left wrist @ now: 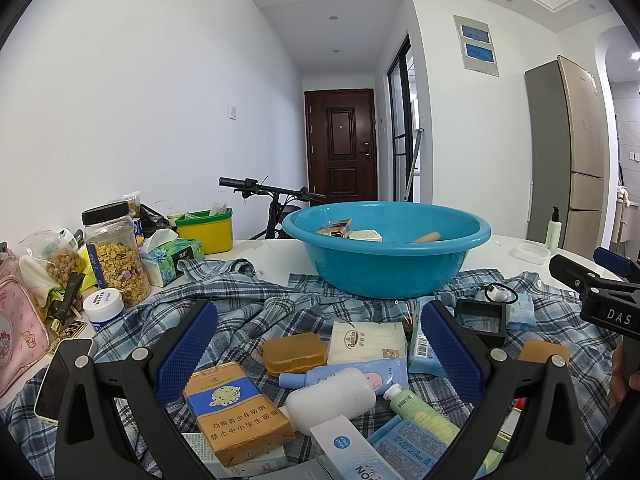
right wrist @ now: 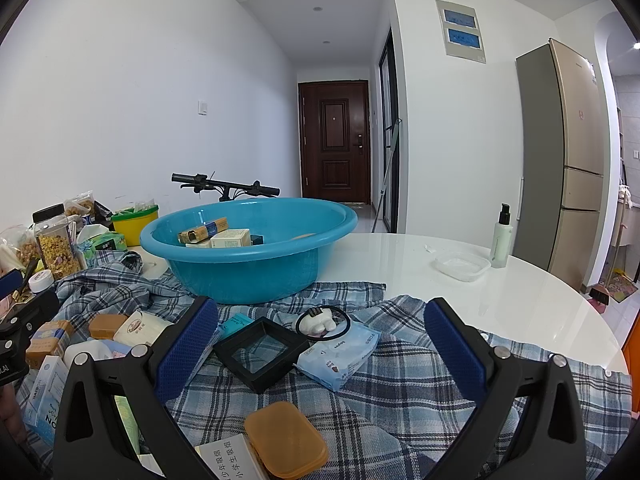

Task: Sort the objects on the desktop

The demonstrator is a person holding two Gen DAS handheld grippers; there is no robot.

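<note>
We find few boxes in the blue plastic basin (right wrist: 248, 248); most clutter remains on the bench (right wrist: 500, 300); both tongs, left (left wrist: 320, 344) and right (right wrist: 320, 340), gape wide, empty.

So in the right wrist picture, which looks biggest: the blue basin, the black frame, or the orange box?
1. basin, clearly largest, though farthest away.
2 and 3. black frame and orange box look about alike; the box is nearer the camera, so I won't rank them.
</note>
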